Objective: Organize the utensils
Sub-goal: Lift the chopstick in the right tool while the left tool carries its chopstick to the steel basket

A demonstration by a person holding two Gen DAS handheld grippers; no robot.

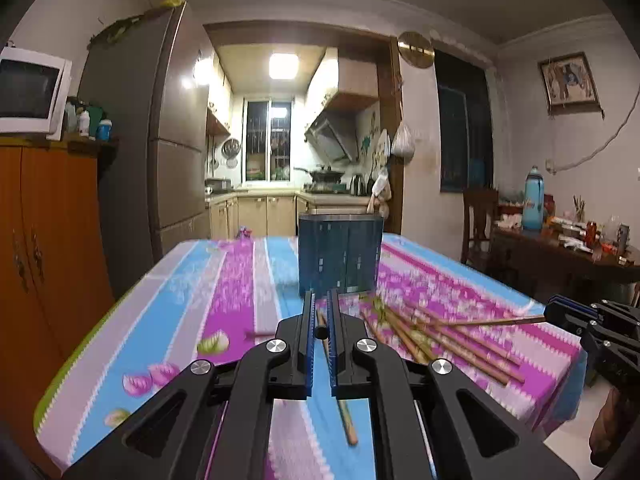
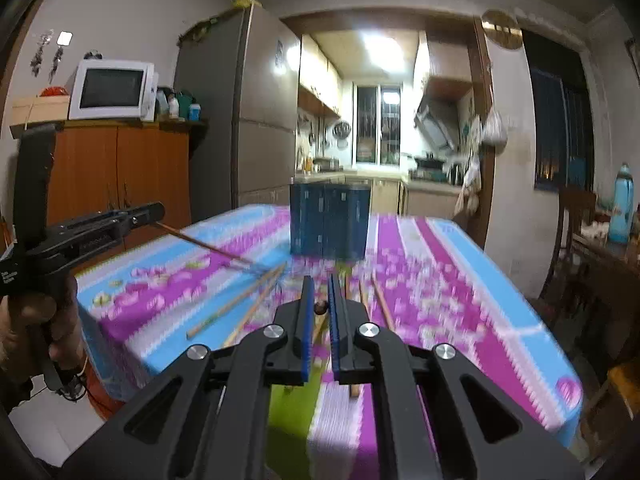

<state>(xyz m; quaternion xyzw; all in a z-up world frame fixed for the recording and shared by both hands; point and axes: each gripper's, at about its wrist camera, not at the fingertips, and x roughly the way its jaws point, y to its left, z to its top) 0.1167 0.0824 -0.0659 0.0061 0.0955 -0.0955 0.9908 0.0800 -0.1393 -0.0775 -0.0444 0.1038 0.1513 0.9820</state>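
- Striped pink, blue and lilac floral tablecloth (image 1: pixel 240 280) covers a dining table; a kitchen doorway lies behind.
- Dark blue slatted utensil holder (image 1: pixel 340 256) stands upright mid-table, dead ahead of both grippers and beyond the loose sticks.
- Loose brown wooden chopsticks (image 1: pixel 440 340) lie scattered flat between the holder and the near edge, long axes fanned, mostly toward the holder.
- Left gripper (image 1: pixel 322 300): jaws nearly together, clamped on one chopstick (image 1: pixel 344 420). From the right wrist view its shaft slants down from the fingertips toward the pile.
- Right gripper (image 2: pixel 320 284): jaws drawn close on a brown stick seen end-on between the pads. From the left wrist view a shaft runs from its tip toward the pile.
- Judgement: the left looks slightly nearer the holder; either stick must be tipped upright before going in.
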